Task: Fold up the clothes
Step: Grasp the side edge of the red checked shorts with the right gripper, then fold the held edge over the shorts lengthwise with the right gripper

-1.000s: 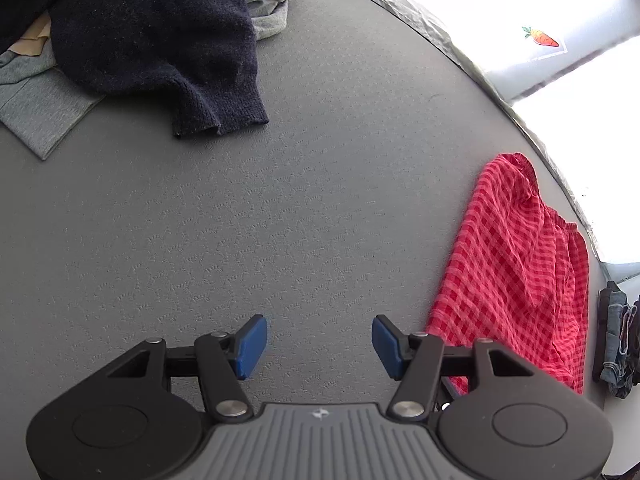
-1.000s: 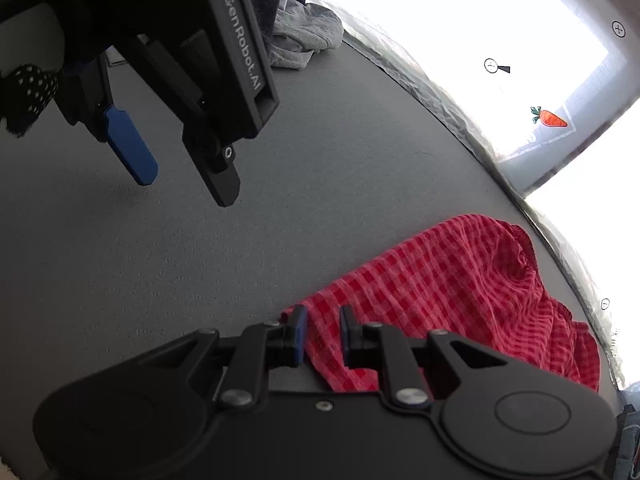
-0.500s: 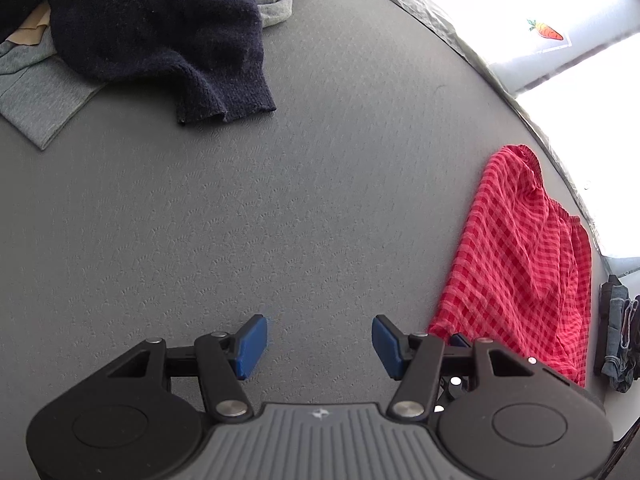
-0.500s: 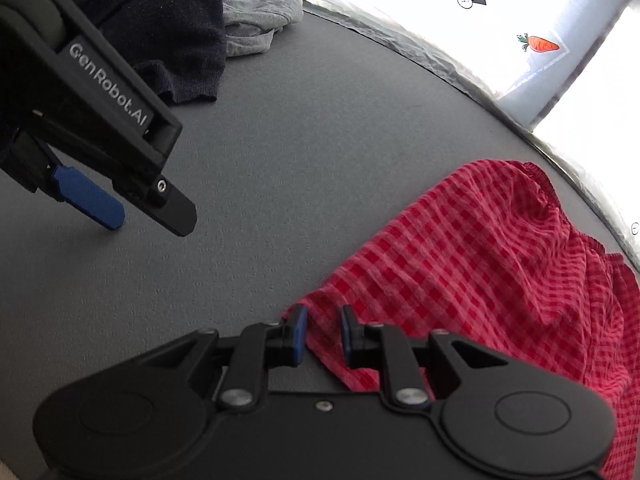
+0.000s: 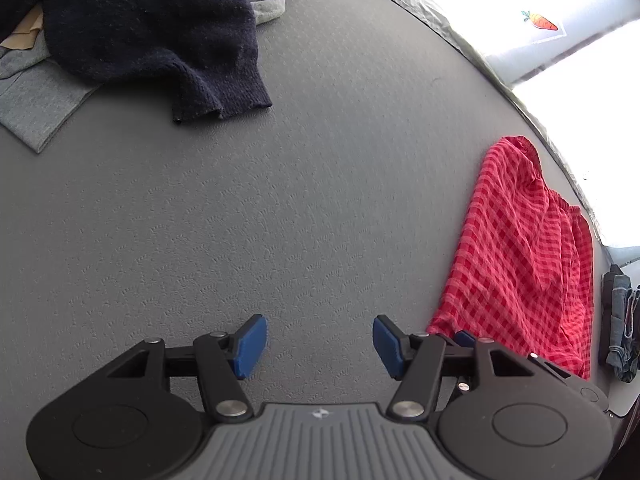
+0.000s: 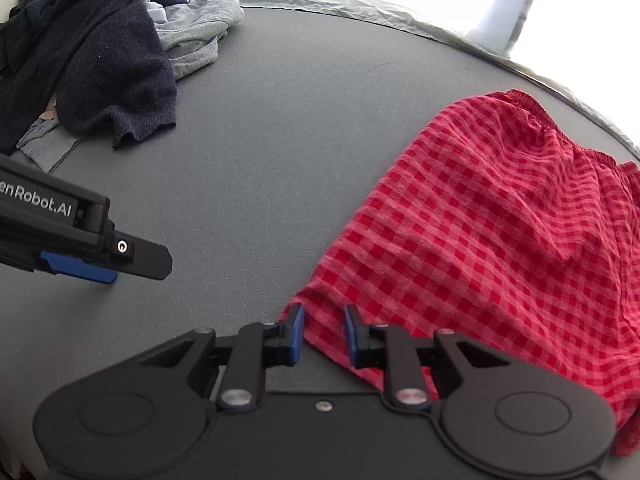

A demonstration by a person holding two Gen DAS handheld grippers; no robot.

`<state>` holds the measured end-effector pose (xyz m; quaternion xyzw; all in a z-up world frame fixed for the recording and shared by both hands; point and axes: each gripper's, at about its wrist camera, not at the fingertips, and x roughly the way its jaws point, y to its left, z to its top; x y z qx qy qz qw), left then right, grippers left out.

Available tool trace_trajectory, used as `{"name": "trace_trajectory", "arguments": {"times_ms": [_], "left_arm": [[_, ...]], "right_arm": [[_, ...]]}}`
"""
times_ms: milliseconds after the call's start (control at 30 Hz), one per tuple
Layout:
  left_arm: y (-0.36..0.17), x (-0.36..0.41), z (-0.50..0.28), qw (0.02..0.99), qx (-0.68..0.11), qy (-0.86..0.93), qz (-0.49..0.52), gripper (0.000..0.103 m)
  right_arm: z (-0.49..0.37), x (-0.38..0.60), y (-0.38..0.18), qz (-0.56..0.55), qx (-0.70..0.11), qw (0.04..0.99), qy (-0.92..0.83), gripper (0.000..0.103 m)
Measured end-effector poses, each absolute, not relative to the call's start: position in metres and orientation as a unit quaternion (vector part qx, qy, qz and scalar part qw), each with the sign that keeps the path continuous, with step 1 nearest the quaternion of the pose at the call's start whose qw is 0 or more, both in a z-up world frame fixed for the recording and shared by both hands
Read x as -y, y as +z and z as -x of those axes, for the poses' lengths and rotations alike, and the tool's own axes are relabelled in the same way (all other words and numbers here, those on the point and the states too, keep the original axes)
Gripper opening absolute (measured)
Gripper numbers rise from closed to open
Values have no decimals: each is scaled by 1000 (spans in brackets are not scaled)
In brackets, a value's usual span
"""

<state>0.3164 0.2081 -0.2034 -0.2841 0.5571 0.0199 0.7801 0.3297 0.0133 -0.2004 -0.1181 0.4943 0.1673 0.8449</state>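
Shorts (image 6: 500, 220) (corner under right tool (image 6: 322, 334)) | jaws just parting, unclamped | left tool (image 5: 316, 346) gaping, empty

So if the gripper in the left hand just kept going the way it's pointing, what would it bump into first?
Most likely only the bare grey mat. The left gripper tilts down at it, jaws open and empty. The dark sweater lies farther off, the red checked cloth off to the side.
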Motion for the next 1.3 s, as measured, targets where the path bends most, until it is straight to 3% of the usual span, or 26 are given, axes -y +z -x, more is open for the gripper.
{"name": "trace_trajectory", "arguments": {"times_ms": [367,600,867,1300], "left_arm": [[-203,-206,-316,782,-558,18,277,60],[-203,-205,-317,782,-558,20,279,62],[-203,-201,-319,782,-559,23,274,65],[-196,-170,-317,788,-560,30,253,65]], "right_arm": [[-332,-8,-199,87,-502,843,174,37],[-334,-12,-201,92,-502,841,179,37],[-341,-4,-200,71,-502,845,172,6],[-353,43,-180,-65,-483,857,166,3]]}}
